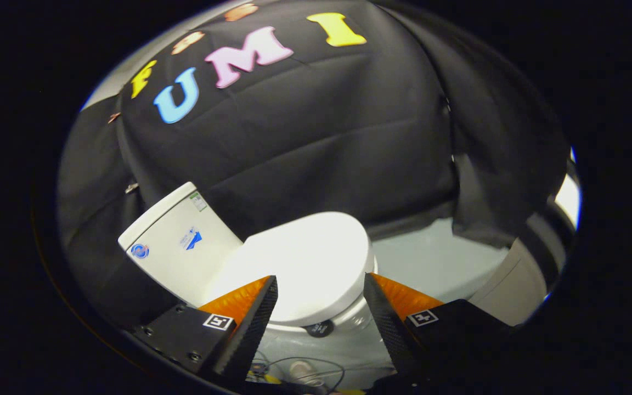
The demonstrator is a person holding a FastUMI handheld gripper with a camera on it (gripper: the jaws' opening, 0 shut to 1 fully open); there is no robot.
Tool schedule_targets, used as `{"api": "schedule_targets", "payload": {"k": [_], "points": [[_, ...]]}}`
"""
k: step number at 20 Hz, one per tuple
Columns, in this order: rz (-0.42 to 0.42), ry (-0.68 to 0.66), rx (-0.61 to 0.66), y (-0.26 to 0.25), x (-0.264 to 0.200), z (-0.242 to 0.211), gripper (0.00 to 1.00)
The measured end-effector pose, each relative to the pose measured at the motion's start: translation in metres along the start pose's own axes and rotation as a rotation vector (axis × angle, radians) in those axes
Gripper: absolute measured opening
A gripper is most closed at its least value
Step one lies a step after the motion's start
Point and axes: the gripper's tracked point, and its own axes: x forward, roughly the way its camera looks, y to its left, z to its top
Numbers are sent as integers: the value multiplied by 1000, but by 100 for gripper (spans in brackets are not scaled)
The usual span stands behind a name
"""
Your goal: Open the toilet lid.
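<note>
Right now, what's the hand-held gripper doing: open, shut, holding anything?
Hand-held gripper: open, holding nothing; its fingers are spread either side of the closed toilet lid's near edge, not pressing on it.

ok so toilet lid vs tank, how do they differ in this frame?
The toilet lid is rounded and lies closed, flat over the bowl; the tank is boxy and stands upright behind it. The lid looks plain, while the tank carries stickers on its face. The lid's front edge sits between the fingers of the open hand-held gripper, not gripped; the tank is beyond them. Both are glossy white.
</note>
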Motion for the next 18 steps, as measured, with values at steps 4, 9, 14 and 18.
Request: {"api": "schedule_targets", "payload": {"k": [4, 9, 14, 18], "points": [[-75, 206, 265, -44, 4, -58, 99], [-149, 253, 223, -95, 43, -76, 99], [-145, 264, 281, -56, 52, -76, 98], [-177, 206, -28, -53, 45, -57, 98]]}}
